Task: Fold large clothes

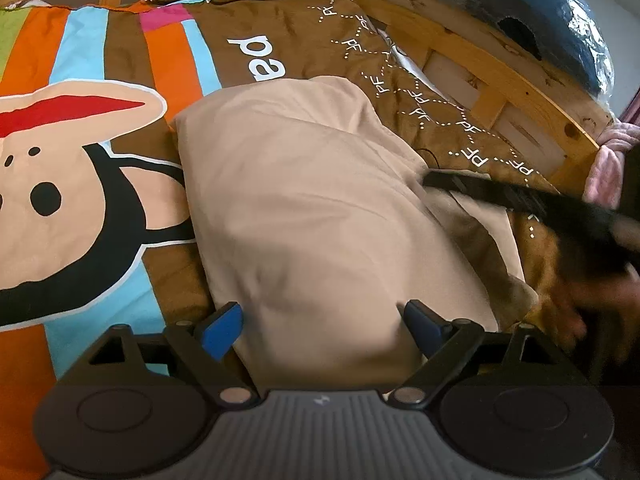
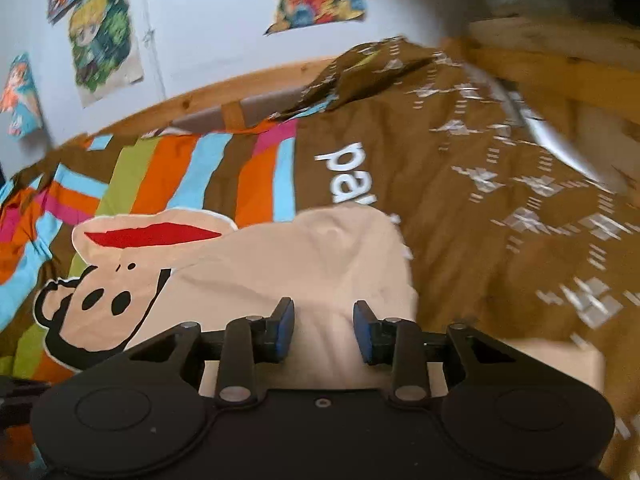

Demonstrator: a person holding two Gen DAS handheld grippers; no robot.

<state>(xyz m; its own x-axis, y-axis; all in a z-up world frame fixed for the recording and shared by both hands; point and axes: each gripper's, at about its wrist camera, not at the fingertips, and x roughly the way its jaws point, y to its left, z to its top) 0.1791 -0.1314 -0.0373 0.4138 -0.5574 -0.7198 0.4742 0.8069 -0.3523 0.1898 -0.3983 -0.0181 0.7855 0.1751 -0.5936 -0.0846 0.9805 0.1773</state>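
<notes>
Brown bedspread [image 1: 280, 40], "PF" lettering; beige garment [image 1: 312, 208].

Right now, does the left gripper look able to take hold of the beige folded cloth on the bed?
Probably yes. The left gripper stands open with the beige folded cloth between its fingers, and nothing lies between them.

Black grippers [image 1: 322, 324], blue-padded jaws
</notes>
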